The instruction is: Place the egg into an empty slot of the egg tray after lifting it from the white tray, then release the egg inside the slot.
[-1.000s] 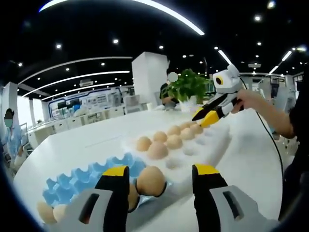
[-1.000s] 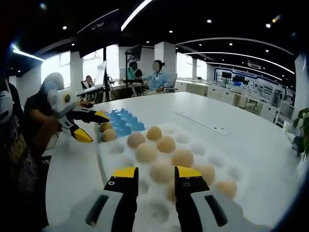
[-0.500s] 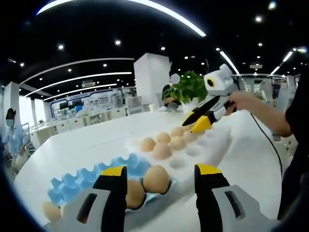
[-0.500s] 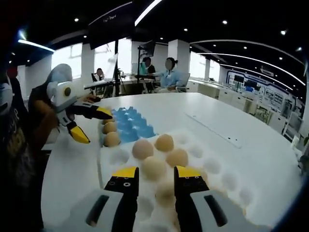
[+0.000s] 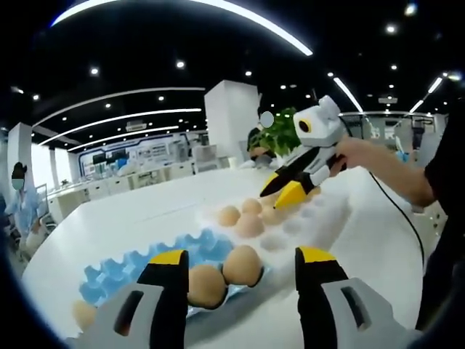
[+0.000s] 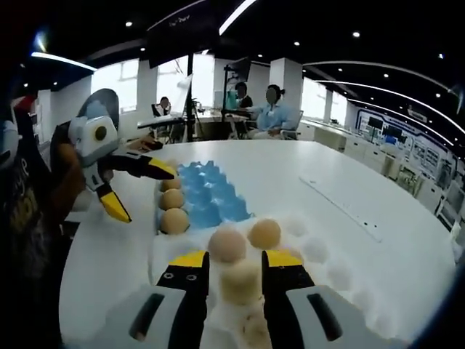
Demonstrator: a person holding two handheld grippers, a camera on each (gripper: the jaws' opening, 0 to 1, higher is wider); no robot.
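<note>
In the left gripper view my left gripper (image 5: 240, 273) hangs wide open and empty over the near end of the blue egg tray (image 5: 131, 265), with two eggs (image 5: 225, 273) sitting in its closest slots between my yellow-tipped jaws. At about 1 o'clock my right gripper (image 5: 285, 190) reaches down over the white tray (image 5: 320, 218), where a small cluster of eggs (image 5: 247, 218) lies. In the right gripper view my right gripper (image 6: 240, 280) has its jaws set narrowly either side of one egg (image 6: 241, 280) on the white tray (image 6: 334, 276) — whether they actually press on it I cannot tell. Two more eggs (image 6: 247, 238) sit just beyond at 12 o'clock. The blue egg tray (image 6: 211, 196) lies at about 11 o'clock with eggs along its near edge, and my left gripper (image 6: 142, 190) hovers open at 9 o'clock — all on a white table (image 6: 327, 174).
</note>
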